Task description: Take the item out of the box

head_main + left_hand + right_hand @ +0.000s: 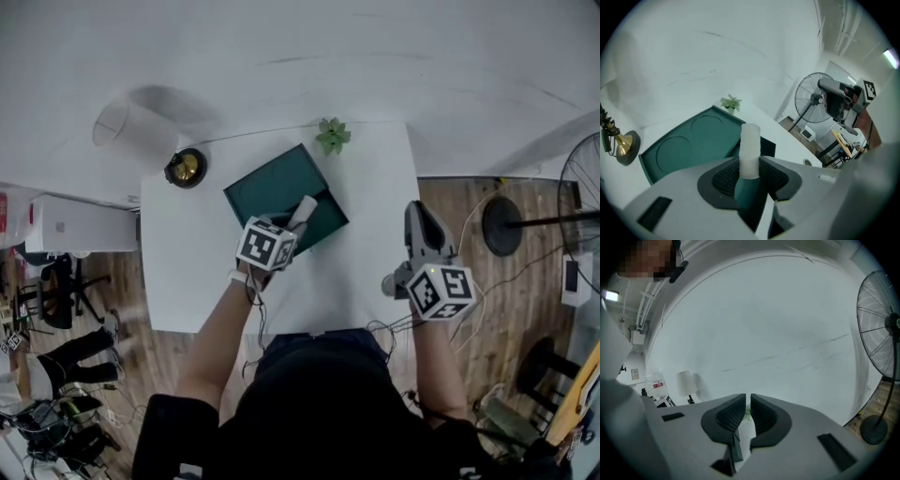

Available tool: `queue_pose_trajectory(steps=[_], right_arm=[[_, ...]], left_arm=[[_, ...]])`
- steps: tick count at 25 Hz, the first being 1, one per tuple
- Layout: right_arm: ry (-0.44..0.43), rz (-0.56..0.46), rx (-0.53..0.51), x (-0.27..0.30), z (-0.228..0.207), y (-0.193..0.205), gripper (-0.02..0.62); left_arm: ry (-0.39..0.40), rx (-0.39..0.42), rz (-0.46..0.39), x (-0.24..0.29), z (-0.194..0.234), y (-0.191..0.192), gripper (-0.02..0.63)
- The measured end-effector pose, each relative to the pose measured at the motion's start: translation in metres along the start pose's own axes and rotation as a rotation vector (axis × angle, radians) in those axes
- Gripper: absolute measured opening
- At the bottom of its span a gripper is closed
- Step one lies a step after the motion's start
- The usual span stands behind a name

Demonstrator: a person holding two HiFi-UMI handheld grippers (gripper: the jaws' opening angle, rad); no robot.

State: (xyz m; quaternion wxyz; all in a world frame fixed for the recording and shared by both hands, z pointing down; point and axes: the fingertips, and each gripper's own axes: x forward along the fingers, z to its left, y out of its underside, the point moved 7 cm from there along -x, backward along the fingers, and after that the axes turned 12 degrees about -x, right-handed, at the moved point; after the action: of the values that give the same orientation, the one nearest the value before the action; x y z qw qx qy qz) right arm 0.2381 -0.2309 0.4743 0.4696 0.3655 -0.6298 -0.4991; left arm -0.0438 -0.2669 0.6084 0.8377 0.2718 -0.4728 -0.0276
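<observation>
A dark green box lies open in the middle of the white table. Its lid, with two round recesses, is folded back to the left of the base. My left gripper hangs over the box, shut on a white cylinder that stands up between the pads and shows as a pale stick in the head view. My right gripper hovers off to the right, near the table's right edge. Its jaws are shut to a thin slit with nothing in them.
A small green plant stands at the table's far edge and a brass desk lamp at the far left corner. A standing fan is on the wooden floor to the right. The person's body is at the near edge.
</observation>
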Motion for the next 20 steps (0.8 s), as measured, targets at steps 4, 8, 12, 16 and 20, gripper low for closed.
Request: queue_pose_trajectory(steps=[4, 8, 12, 16, 20], right_arm=[[-0.007, -0.003, -0.003, 0.003, 0.006, -0.003, 0.035], [-0.003, 0.013, 0.005, 0.006, 0.004, 0.0, 0.034], [-0.002, 0.022, 0.012, 0.011, -0.004, 0.007, 0.032], [-0.003, 0.03, 0.02, 0.015, -0.009, 0.01, 0.029], [-0.004, 0.028, 0.02, 0.016, -0.01, 0.009, 0.028]], left_arm=[[-0.033, -0.074, -0.065, -0.011, 0.021, -0.018, 0.127], [-0.088, -0.113, -0.088, -0.01, 0.045, -0.039, 0.127], [-0.141, -0.075, -0.053, 0.003, 0.06, -0.055, 0.127], [-0.152, -0.089, -0.017, 0.022, 0.07, -0.066, 0.129], [-0.142, -0.099, -0.005, 0.026, 0.072, -0.071, 0.148]])
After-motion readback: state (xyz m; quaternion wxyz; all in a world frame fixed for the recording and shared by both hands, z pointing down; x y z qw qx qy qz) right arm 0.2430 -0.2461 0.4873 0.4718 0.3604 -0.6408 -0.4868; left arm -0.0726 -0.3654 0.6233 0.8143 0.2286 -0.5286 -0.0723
